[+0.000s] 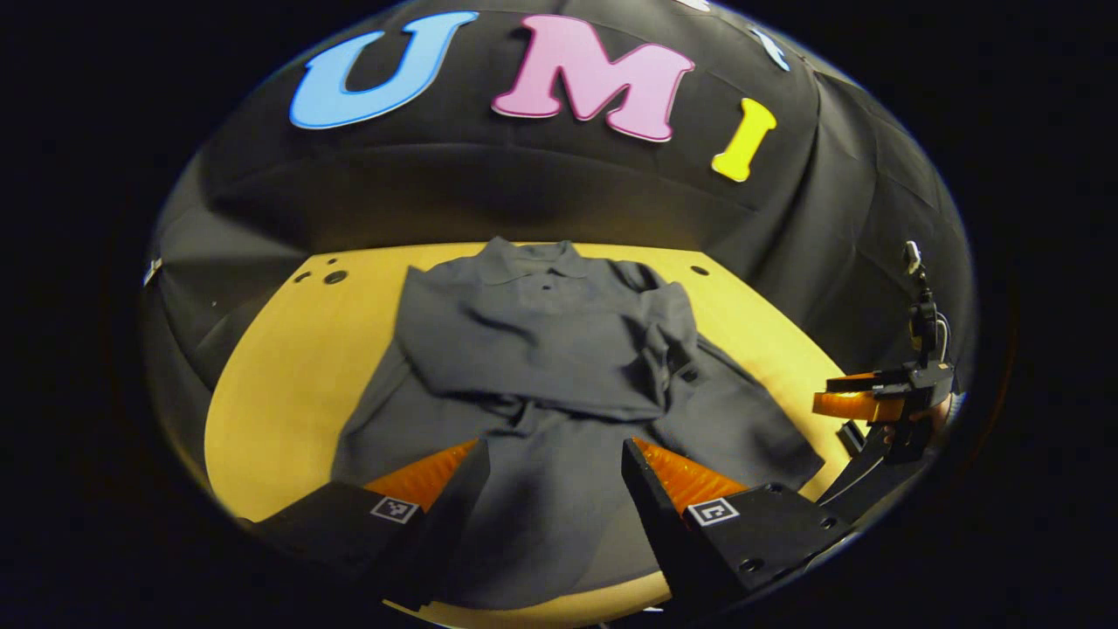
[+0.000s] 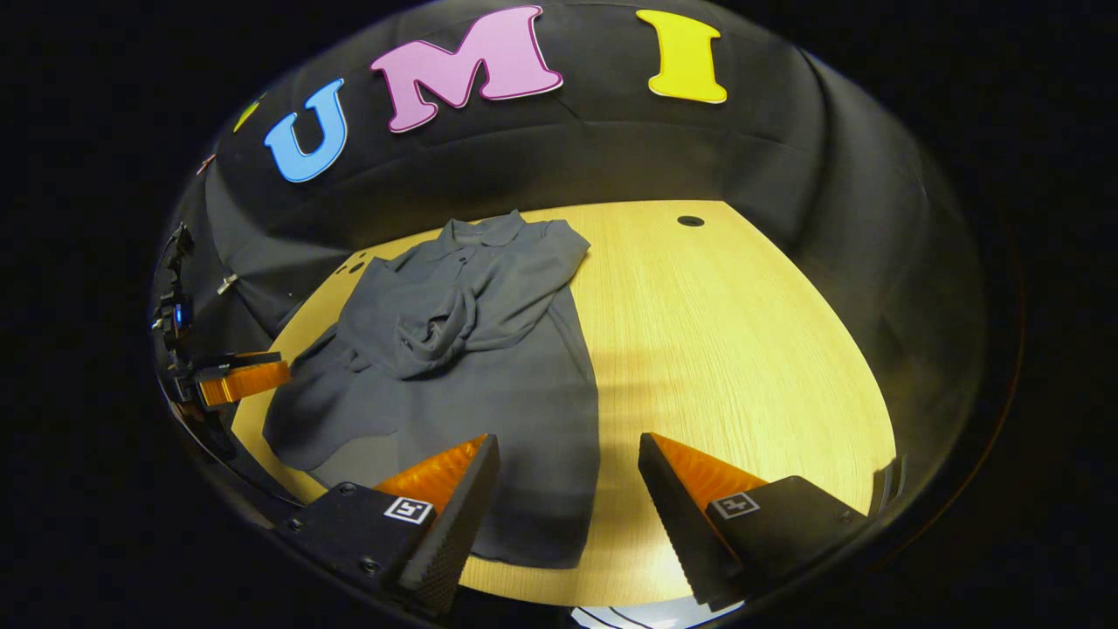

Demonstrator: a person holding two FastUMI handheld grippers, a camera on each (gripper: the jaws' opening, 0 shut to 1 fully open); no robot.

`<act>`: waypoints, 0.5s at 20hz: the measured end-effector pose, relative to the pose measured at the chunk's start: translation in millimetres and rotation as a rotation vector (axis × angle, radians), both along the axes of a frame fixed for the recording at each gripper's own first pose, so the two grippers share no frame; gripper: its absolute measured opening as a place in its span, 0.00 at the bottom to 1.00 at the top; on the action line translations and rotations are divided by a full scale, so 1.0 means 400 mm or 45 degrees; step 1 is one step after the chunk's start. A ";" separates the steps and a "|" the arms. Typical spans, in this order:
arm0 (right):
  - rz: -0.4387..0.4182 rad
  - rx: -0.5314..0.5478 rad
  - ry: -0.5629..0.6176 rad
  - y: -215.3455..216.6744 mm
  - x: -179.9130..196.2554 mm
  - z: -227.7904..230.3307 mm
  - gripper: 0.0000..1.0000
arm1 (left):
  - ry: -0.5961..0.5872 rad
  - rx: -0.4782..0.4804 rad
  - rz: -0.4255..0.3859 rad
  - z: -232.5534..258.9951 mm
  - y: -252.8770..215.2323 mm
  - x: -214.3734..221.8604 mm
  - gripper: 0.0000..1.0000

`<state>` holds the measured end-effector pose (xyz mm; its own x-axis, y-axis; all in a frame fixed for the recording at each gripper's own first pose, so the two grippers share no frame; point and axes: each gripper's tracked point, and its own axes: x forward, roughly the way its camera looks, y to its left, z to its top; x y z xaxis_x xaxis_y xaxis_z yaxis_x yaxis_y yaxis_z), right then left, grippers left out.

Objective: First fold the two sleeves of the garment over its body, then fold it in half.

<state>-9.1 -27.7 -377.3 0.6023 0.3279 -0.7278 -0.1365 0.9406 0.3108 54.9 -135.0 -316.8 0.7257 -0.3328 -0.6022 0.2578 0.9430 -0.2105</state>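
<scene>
A: Left gripper [image 1: 555,459] status?
B: Nearest in the left gripper view. 2 fingers spread wide, nothing pinched. It hovers over the near hem of the garment [image 1: 559,384].
A: Right gripper [image 2: 568,454]?
B: Same in the right gripper view: 2 fingers spread apart, holding nothing. Its left finger [image 2: 454,498] sits over the garment's near right corner, its right finger over bare table [image 2: 742,349].
A: Garment position?
B: Dark grey polo shirt, flat on the yellow wood-grain table, hem near, collar [image 1: 524,258] far. In the right gripper view it lies on the left half of the tabletop.
A: Sleeves?
B: Both look folded in over the chest. They meet in a bunched, wrinkled knot [image 2: 432,328] near the middle. Lower body is still laid out full length, not folded in half.
A: Other gripper visible?
B: Yes. In the left gripper view the right gripper sits at the right edge, beside the table, off the cloth. Hand behind it is mostly hidden.
A: Far end?
B: Small round holes [image 1: 334,277] in the tabletop near the far left corner, 1 more [image 2: 690,221] far right. Black cloth wall behind.
</scene>
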 end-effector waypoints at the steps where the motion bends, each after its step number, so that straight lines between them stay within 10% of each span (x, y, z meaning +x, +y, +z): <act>1: -0.004 -0.012 0.009 0.001 -0.014 -0.002 0.99 | 0.014 0.014 0.024 -0.011 0.039 -0.017 0.96; 10: -0.041 -0.085 0.109 0.020 -0.117 -0.051 0.99 | 0.157 0.164 0.146 -0.143 0.278 -0.138 0.96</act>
<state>-56.1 -19.6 -397.7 0.5465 0.2586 -0.7965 -0.0815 0.9630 0.2568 -0.4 -23.7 -374.0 0.6727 -0.1668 -0.7209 0.1268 0.9858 -0.1098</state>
